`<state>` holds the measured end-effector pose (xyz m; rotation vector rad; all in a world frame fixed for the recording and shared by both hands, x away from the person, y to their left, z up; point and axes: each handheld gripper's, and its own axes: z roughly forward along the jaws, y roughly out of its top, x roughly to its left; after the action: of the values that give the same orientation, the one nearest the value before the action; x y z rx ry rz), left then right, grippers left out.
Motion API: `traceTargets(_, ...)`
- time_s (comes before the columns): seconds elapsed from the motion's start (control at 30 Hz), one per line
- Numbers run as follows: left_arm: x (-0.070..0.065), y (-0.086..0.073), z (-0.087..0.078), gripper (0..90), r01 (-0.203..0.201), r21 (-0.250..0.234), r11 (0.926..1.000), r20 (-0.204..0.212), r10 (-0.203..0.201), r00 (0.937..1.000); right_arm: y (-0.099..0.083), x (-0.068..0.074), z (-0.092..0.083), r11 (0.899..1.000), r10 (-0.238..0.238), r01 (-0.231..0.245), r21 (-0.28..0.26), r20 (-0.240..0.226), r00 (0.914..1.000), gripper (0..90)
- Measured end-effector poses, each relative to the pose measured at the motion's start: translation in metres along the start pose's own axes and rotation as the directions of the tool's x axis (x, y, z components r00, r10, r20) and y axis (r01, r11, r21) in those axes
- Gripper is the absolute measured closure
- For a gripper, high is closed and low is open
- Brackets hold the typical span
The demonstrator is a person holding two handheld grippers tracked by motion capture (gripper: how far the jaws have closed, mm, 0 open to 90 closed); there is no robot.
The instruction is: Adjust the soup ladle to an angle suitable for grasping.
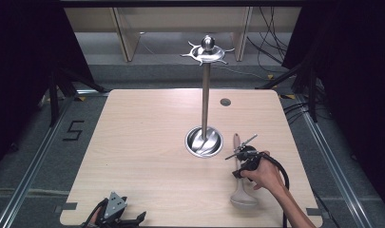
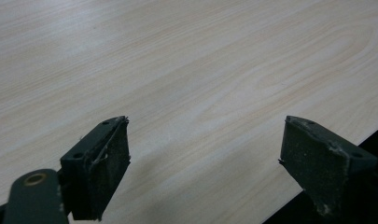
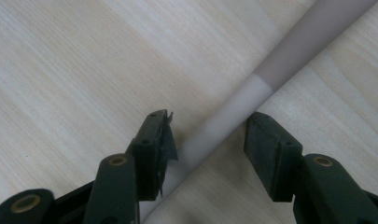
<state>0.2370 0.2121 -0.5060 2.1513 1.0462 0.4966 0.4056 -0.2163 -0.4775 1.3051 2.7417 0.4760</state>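
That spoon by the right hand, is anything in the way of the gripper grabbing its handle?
Nothing visible. In the right gripper view, the right gripper is open with a jaw on each side of the spoon handle, only bare table around it. The stand sits apart, further back and to the left.

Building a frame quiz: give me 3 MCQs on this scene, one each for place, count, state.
1. Where does the spoon lie?
A. right of the stand's base
B. hung on the stand
C. at the table's left edge

2. How many spoons are on the table?
A. one
B. two
C. three

3. The right tongs are:
A. shut on the handle
B. open, astride the handle
C. far above it

A: it lies right of the stand.
A: a single spoon.
B: gaps show beside the handle.
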Motion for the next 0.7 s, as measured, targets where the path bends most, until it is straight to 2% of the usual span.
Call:
traceTargets(0.03,-0.001,0.000,0.001,14.9,0.005,-0.017,0.9998,-0.008,-0.005,1.0000,0.000,0.000,0.000,1.000,0.001,-0.001,-0.001,-0.001,1.0000,51.3)
traceTargets(0.07,0.002,0.001,0.001,14.9,-0.026,-0.019,0.9995,0.000,0.026,0.9997,0.000,-0.001,0.000,1.000,-0.004,0.004,0.002,-0.002,1.0000,51.7)
traceTargets(0.1,0.002,0.001,0.001,14.9,-0.026,-0.019,0.9995,0.000,0.026,0.9997,0.000,-0.001,0.000,1.000,-0.004,0.004,0.002,-0.002,1.0000,51.7)
traceTargets(0.13,0.000,0.000,0.001,14.9,-0.007,-0.016,0.9999,-0.007,0.007,1.0000,0.000,0.001,0.000,1.000,0.019,-0.019,0.012,-0.016,0.9997,51.9)
traceTargets(0.17,0.000,0.000,0.000,14.9,0.000,-0.011,0.9999,0.005,0.000,1.0000,0.001,0.002,-0.001,1.000,0.018,-0.018,0.023,-0.024,0.9995,52.5)
traceTargets(0.2,-0.001,0.000,-0.001,14.9,0.017,0.002,0.9999,0.011,-0.017,0.9998,0.002,0.001,-0.001,1.000,-0.006,0.006,0.022,-0.017,0.9998,54.0)
traceTargets(0.3,0.000,0.000,-0.001,14.9,-0.005,0.002,1.0000,0.008,0.005,1.0000,0.004,0.001,-0.001,0.999,-0.005,0.006,0.036,-0.024,0.9997,55.3)
traceTargets(0.37,-0.001,0.000,0.001,14.9,0.006,-0.016,0.9999,-0.008,-0.006,0.9999,0.005,0.001,-0.001,0.999,0.006,-0.005,0.037,-0.028,0.9996,55.6)
traceTargets(0.4,0.000,0.000,0.000,14.9,-0.008,-0.012,0.9999,0.011,0.008,0.9999,0.005,0.001,0.000,0.999,0.022,-0.021,0.036,-0.030,0.9993,56.7)
traceTargets(0.43,0.000,0.000,0.000,14.9,-0.008,-0.012,0.9999,0.011,0.008,0.9999,0.005,0.001,0.000,0.999,0.022,-0.021,0.036,-0.030,0.9993,56.7)
traceTargets(0.47,-0.001,-0.001,0.001,14.9,0.010,-0.012,0.9999,0.000,-0.010,0.9999,0.005,-0.001,-0.001,0.999,0.011,-0.010,0.040,-0.033,0.9994,57.1)
traceTargets(0.53,0.003,0.001,0.001,14.9,-0.041,-0.012,0.9991,-0.004,0.041,0.9991,0.005,-0.002,0.000,0.999,0.027,-0.026,0.040,-0.037,0.9990,58.0)
traceTargets(0.57,0.003,0.001,0.002,14.9,-0.042,-0.019,0.9989,-0.002,0.042,0.9991,0.005,-0.003,0.000,0.999,0.034,-0.032,0.038,-0.046,0.9984,58.5)
traceTargets(0.63,0.003,0.001,0.001,14.9,-0.039,-0.009,0.9992,-0.002,0.039,0.9992,0.006,-0.003,0.000,0.998,0.048,-0.045,0.044,-0.049,0.9977,59.7)
traceTargets(0.67,0.002,0.000,0.002,14.9,-0.024,-0.024,0.9994,0.002,0.024,0.9997,0.007,-0.004,0.000,0.997,0.058,-0.055,0.051,-0.054,0.9968,60.7)
traceTargets(0.7,0.000,0.000,0.002,14.9,0.006,-0.021,0.9998,0.011,-0.006,0.9999,0.008,-0.009,0.001,0.998,0.044,-0.042,0.036,-0.044,0.9980,62.4)
